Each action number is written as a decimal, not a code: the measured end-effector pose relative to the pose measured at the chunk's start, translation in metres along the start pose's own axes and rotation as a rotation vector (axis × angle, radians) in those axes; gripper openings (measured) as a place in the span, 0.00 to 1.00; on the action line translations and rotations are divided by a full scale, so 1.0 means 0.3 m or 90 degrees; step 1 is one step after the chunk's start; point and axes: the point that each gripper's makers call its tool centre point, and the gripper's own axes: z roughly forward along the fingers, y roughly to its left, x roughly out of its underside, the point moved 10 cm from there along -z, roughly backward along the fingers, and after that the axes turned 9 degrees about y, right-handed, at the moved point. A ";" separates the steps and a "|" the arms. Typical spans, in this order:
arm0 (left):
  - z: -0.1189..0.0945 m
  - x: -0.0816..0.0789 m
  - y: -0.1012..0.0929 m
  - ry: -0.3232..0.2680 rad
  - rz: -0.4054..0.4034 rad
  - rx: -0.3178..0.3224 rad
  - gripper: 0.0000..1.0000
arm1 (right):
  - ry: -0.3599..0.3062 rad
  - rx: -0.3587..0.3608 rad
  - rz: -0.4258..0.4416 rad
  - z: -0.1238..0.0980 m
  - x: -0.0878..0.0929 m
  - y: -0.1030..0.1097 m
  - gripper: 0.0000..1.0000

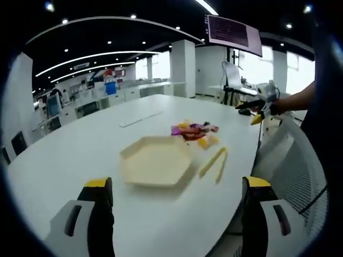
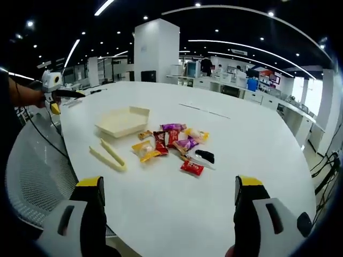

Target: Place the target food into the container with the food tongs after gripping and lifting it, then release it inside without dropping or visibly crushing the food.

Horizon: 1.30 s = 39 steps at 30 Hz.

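On the white bench (image 2: 177, 209) a pile of small wrapped snacks (image 2: 174, 142) lies near the middle, with a pale hexagonal tray (image 2: 122, 121) a little apart from it and a pair of cream food tongs (image 2: 109, 155) lying flat beside both, touching neither. From the left gripper view the same tray (image 1: 156, 160) sits nearest, the tongs (image 1: 214, 163) just to its right and the snacks (image 1: 195, 132) beyond them. The wrappers are mixed: purple, red, yellow and orange, plus one black piece (image 2: 204, 156) and a red packet (image 2: 192, 168) lying slightly off from the heap. The left claw (image 1: 177, 214) hangs above the near edge of the bench with its jaws spread wide and nothing between them; the right claw (image 2: 167, 211) is likewise wide apart and empty, held over bare bench short of the snacks. Each claw also appears small at the edge of the other's view, held in a hand. A grey mesh chair (image 2: 37, 171) stands at the bench edge, and rows of office desks (image 2: 252, 88) fill the background under strip ceiling lights.
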 end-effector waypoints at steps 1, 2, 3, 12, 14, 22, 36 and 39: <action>0.009 -0.010 -0.011 0.004 0.011 0.015 0.97 | -0.001 -0.001 0.001 0.000 -0.001 0.001 1.00; 0.014 -0.023 -0.021 0.006 0.023 0.021 0.96 | -0.001 -0.002 0.001 0.000 -0.001 0.002 1.00; 0.025 -0.035 -0.029 0.007 0.036 0.027 0.96 | -0.001 -0.002 0.000 0.000 -0.002 0.002 1.00; 0.123 -0.104 -0.072 0.002 0.084 0.082 0.92 | -0.001 -0.007 -0.004 0.002 -0.004 0.015 1.00; 0.145 -0.120 -0.083 -0.001 0.100 0.092 0.92 | -0.001 -0.012 -0.009 0.004 -0.005 0.019 1.00; 0.234 -0.143 -0.145 0.032 0.169 0.151 0.86 | -0.002 -0.015 -0.018 0.004 -0.012 0.022 1.00; 0.357 -0.120 -0.178 0.098 0.225 0.203 0.71 | -0.001 -0.016 -0.007 -0.003 0.012 0.031 1.00; 0.384 -0.109 -0.195 0.110 0.224 0.221 0.67 | -0.001 -0.015 -0.005 -0.005 0.017 0.032 1.00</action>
